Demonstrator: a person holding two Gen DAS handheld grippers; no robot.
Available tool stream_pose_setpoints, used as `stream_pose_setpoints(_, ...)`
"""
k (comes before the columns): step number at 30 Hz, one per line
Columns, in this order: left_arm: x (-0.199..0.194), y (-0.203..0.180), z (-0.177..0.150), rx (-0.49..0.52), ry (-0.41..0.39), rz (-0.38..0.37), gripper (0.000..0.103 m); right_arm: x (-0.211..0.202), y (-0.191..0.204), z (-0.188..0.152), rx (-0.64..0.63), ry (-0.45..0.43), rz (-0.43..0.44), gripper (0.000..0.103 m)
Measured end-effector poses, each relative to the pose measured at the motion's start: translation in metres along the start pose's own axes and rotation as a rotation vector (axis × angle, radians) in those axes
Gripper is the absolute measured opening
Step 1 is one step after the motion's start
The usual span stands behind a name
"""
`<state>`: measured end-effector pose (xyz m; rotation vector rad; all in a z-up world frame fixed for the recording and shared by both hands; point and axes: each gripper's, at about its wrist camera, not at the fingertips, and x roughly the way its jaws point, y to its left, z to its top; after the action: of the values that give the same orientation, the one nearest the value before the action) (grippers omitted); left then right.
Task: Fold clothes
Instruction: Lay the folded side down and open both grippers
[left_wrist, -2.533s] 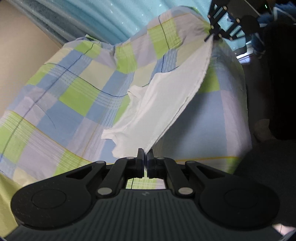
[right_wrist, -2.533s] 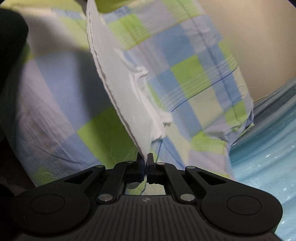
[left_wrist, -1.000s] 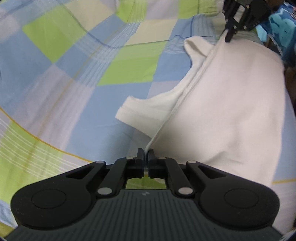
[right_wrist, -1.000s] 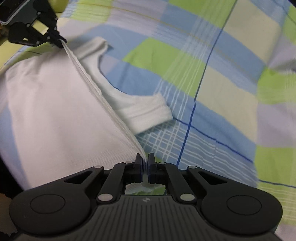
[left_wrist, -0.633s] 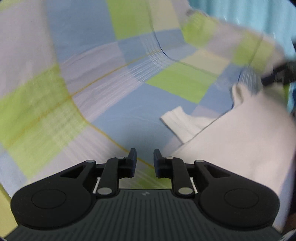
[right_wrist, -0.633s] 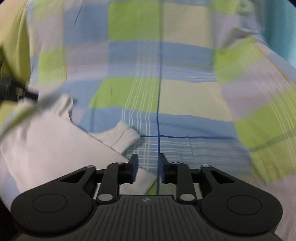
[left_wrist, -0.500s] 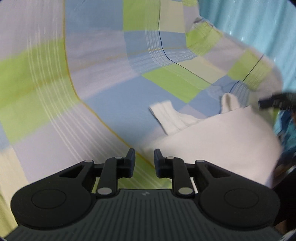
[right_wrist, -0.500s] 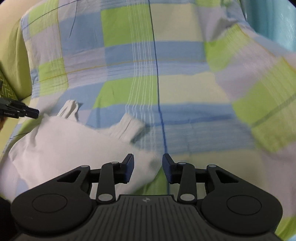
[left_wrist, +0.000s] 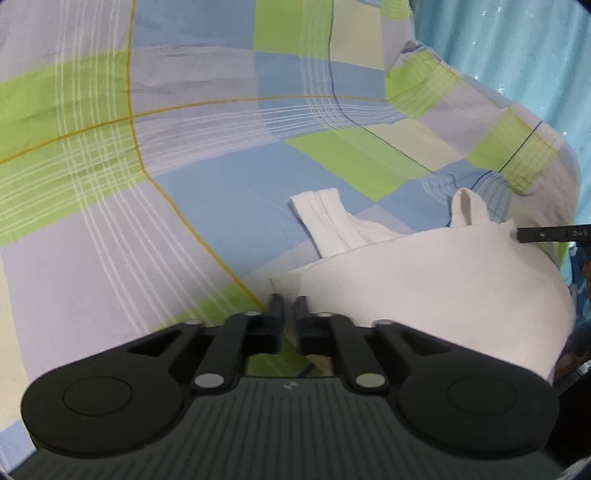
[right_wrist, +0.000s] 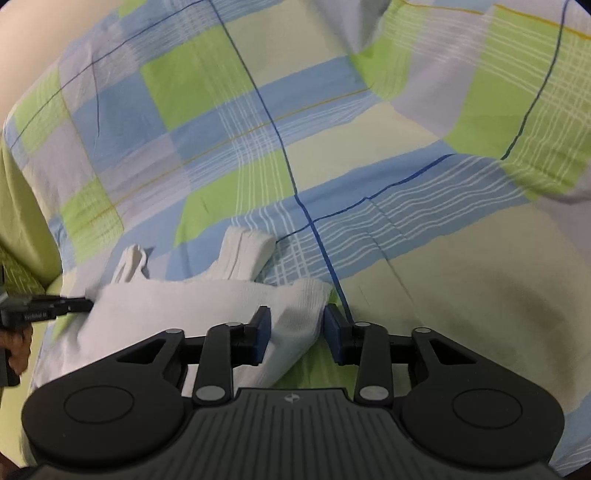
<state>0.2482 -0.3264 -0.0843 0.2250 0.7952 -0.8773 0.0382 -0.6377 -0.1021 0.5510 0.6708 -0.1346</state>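
Observation:
A white sleeveless top lies folded on the checked bedsheet, with its two straps pointing away from me. My left gripper hovers at the top's near left corner; its jaws stand a narrow gap apart and only sheet shows between them. In the right wrist view the same top lies low at the left. My right gripper is open wide, and the top's corner lies loose between its blue pads. Each view shows the other gripper's tip at the top's far edge.
The blue, green and lilac sheet fills both views. A teal curtain hangs past the bed's far right edge. A beige wall and green fabric border the left side. A hand holds the left gripper.
Both grippers let go of the top's edge, which they had held stretched between them, and it now lies on the sheet. The right jaws spread wider; the left jaws drew closer together.

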Motion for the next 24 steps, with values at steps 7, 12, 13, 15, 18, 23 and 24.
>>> stream_pose_setpoints(7,-0.043,-0.004,0.011,0.07,-0.136,0.013,0.002,-0.03,0.011,0.012,-0.087,-0.097,-0.013,0.005)
stream_pose_setpoints(12,-0.034,-0.001,0.04,0.107,-0.15,0.045,0.002,-0.023,0.014,0.036,-0.136,-0.14,-0.034,0.005)
stream_pose_setpoints(13,-0.027,0.0,0.044,0.113,-0.145,0.052,0.002,-0.016,0.012,0.039,-0.133,-0.136,-0.038,0.005)
stream_pose_setpoints(15,-0.012,0.003,0.048,0.12,-0.124,0.059,0.002,-0.002,0.007,0.042,-0.12,-0.123,-0.044,0.005)
stream_pose_setpoints(18,0.011,0.007,0.045,0.116,-0.075,0.076,0.002,0.017,-0.001,0.041,-0.123,-0.089,-0.058,0.005)
stream_pose_setpoints(23,0.028,0.014,0.032,0.088,-0.02,0.103,0.007,0.027,-0.005,0.035,-0.15,-0.056,-0.104,0.013)
stream_pose_setpoints(24,0.024,0.015,0.031,0.081,-0.024,0.11,0.01,0.023,-0.005,0.034,-0.154,-0.065,-0.122,0.014)
